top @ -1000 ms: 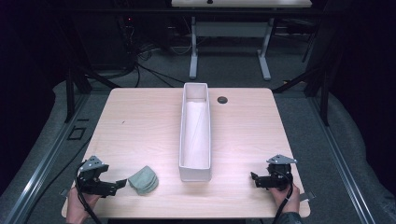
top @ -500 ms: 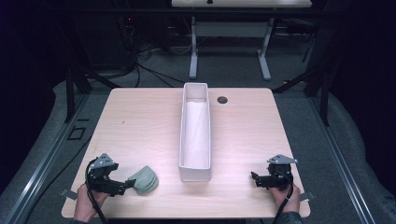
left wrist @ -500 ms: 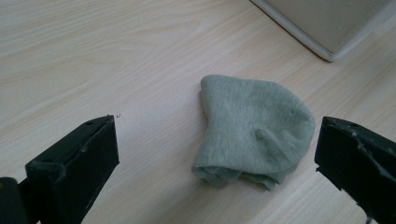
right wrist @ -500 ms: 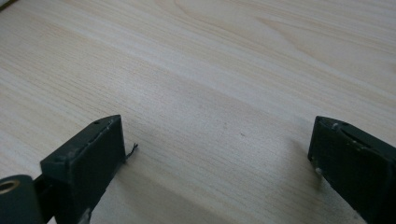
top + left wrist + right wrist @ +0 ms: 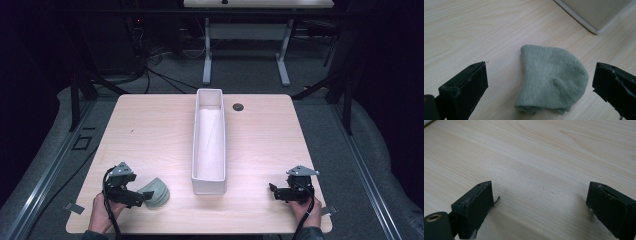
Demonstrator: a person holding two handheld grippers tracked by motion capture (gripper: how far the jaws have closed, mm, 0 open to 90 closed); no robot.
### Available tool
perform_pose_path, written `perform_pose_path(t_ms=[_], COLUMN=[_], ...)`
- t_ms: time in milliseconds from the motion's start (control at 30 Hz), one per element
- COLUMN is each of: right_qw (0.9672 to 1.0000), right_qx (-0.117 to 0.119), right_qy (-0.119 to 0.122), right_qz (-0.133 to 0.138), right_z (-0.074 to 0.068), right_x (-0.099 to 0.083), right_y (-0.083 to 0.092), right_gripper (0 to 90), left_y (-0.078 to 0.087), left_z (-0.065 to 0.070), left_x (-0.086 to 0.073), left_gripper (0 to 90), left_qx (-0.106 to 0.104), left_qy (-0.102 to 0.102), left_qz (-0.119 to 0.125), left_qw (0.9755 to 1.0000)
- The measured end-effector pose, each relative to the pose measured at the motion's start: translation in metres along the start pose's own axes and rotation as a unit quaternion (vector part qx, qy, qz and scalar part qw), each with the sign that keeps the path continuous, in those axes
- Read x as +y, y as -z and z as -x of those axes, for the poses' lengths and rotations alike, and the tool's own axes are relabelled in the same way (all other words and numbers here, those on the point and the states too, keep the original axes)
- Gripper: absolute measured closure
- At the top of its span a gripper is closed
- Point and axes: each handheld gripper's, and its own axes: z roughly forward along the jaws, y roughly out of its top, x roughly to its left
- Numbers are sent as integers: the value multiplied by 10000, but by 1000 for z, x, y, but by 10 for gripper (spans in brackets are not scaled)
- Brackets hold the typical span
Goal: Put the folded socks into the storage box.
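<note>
1. A long white bin (image 5: 209, 145) runs down the middle of the desk (image 5: 150, 130) from near the far edge almost to the near edge, a wall between the two halves (only a narrow strip of bare wood is left at its near end).
2. Left half: open wood, except a folded grey-green sock (image 5: 155, 193) lying just beside the left gripper (image 5: 140, 196), between its wide-open jaws in the left gripper view (image 5: 551, 77).
3. Right half: bare wood ahead of the right gripper (image 5: 274, 190), its jaws spread with nothing between them.
4. A small dark grommet (image 5: 238, 106) sits flush near the bin's far end.
</note>
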Motion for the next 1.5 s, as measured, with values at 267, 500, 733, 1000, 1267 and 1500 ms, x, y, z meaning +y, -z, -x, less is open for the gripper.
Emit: perform_pose_path(t_ms=[267,500,733,1000,1267,1500], right_qw=[10000,10000,10000,10000,10000,10000], right_qx=[2,-29,-44,-46,-51,-36], right_qy=[-19,-14,-20,-32,-36,-35], right_qz=[23,28,36,17,25,26], right_z=[0,0,0,0,1,1], right_x=[0,0,0,0,0,0], right_y=[0,1,1,1,2,2], right_gripper=[90,102,109,114,119,120], left_y=[-15,-21,-23,-24,-23,-23], left_z=[2,4,6,8,16,23], left_x=[1,1,1,1,1,1], left_gripper=[26,147,261,351,436,486], left_qx=[19,122,120,175,308,442], left_qy=[25,-3,-71,-177,-386,-564], left_qz=[-202,-316,-362,-406,-413,-454], left_qw=[9998,9994,9992,9989,9979,9964])
